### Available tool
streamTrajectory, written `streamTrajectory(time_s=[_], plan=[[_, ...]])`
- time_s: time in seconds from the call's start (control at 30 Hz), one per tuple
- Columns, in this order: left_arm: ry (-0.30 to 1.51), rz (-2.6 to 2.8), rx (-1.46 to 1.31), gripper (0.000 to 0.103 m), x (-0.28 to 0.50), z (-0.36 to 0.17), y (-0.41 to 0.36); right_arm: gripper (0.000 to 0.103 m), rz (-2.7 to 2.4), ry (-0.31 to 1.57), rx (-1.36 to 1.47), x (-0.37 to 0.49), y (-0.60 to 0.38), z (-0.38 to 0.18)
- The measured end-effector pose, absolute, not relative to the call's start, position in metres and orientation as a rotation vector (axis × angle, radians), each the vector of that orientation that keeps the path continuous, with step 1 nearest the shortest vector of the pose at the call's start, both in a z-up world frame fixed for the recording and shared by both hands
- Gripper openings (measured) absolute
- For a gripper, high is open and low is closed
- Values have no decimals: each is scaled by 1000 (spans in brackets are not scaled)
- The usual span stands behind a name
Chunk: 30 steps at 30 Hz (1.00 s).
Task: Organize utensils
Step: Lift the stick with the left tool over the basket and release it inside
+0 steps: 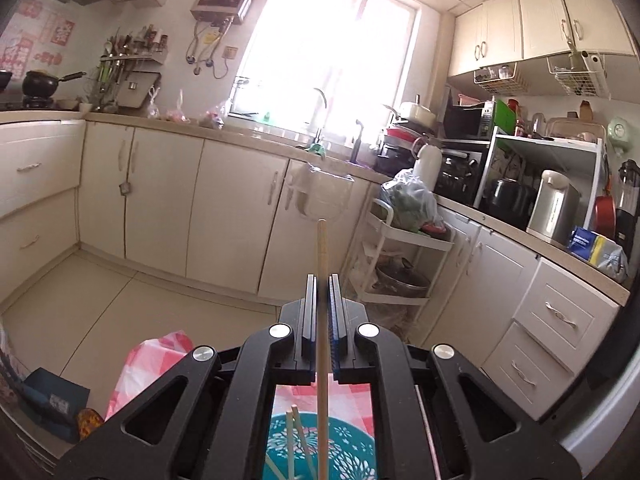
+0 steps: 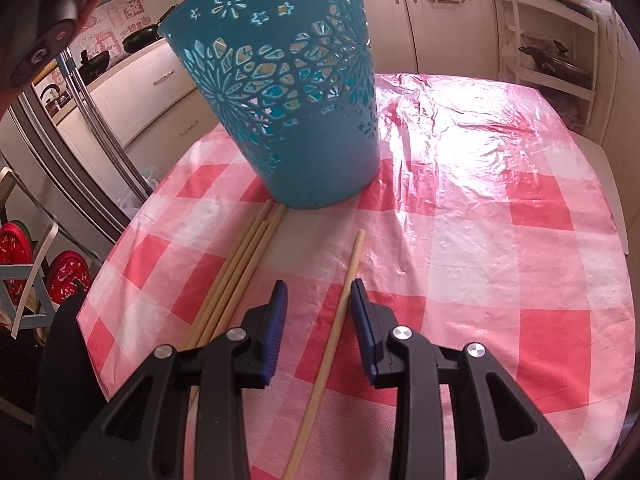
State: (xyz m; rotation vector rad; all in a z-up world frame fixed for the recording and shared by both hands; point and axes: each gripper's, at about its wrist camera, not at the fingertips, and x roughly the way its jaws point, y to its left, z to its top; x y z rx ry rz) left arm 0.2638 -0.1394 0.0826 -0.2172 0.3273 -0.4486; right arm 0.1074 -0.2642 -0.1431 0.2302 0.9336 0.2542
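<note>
My left gripper (image 1: 322,280) is shut on a wooden chopstick (image 1: 322,320) and holds it upright above the teal cut-out basket (image 1: 348,452), which has other chopsticks (image 1: 296,440) inside. In the right wrist view the teal basket (image 2: 296,120) stands on the red-and-white checked tablecloth (image 2: 460,220). My right gripper (image 2: 318,286) is open, its jaws on either side of a single chopstick (image 2: 340,312) lying on the cloth. A bundle of several chopsticks (image 2: 240,276) lies to its left, ends near the basket's base.
The table edge (image 2: 120,300) drops off at left toward a fridge (image 2: 72,152) and red-cushioned stools (image 2: 64,276). A white trolley (image 2: 552,40) and cabinets stand beyond the table. The person's hand holds the left gripper's handle (image 2: 44,36) above the basket.
</note>
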Motion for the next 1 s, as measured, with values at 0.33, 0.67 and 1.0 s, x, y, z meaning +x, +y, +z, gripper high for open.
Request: streamTrajectory(time_s=[0.33, 0.67, 1.0], plan=[[434, -426, -143, 5, 279, 34, -149, 35, 269, 934, 253, 108, -267, -144], [460, -383, -114, 50, 236, 22, -108, 35, 271, 933, 254, 108, -268, -144], [592, -215, -167, 73, 186, -39, -22, 35, 236, 933, 276, 103, -275, -142]])
